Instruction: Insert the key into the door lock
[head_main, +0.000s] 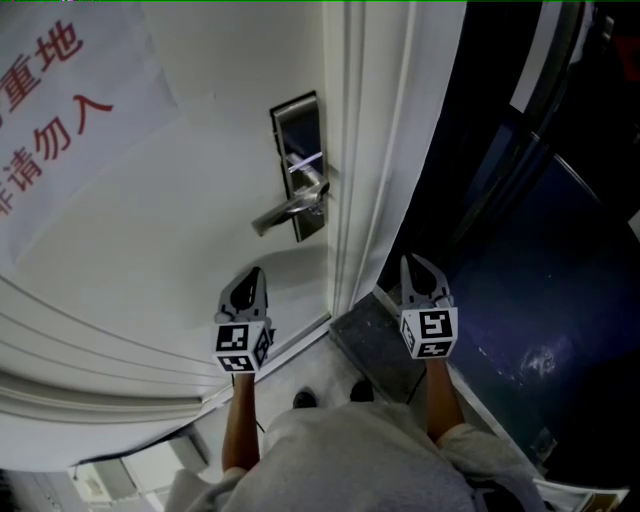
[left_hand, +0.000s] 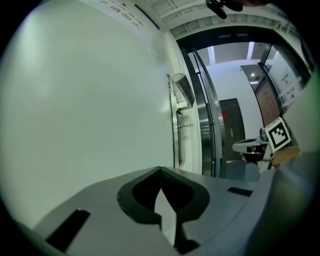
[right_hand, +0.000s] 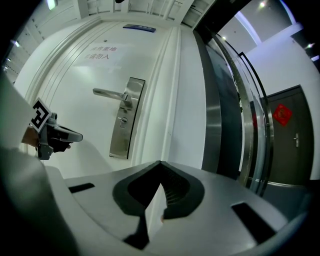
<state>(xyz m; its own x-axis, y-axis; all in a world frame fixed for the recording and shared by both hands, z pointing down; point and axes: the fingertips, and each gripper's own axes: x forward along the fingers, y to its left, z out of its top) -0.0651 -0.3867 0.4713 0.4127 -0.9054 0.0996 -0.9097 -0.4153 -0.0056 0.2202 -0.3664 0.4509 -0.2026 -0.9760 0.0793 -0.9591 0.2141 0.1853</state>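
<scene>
The person's grey shirt (head_main: 370, 460) filled the bottom of the head view, and beyond it each hand held a gripper toward the white door (head_main: 150, 230). The left gripper (head_main: 256, 272) was clenched, its tips meeting on nothing, and it pointed at the bare panel just below the handle (head_main: 285, 212). The right gripper (head_main: 414, 262), likewise clenched and empty, hung to the right by the door frame (head_main: 370, 150). The door lock (head_main: 298, 165), a silver plate carrying the handle with a keyhole (right_hand: 120, 120) under it, sat at the door's right edge, apart from both grippers.
</scene>
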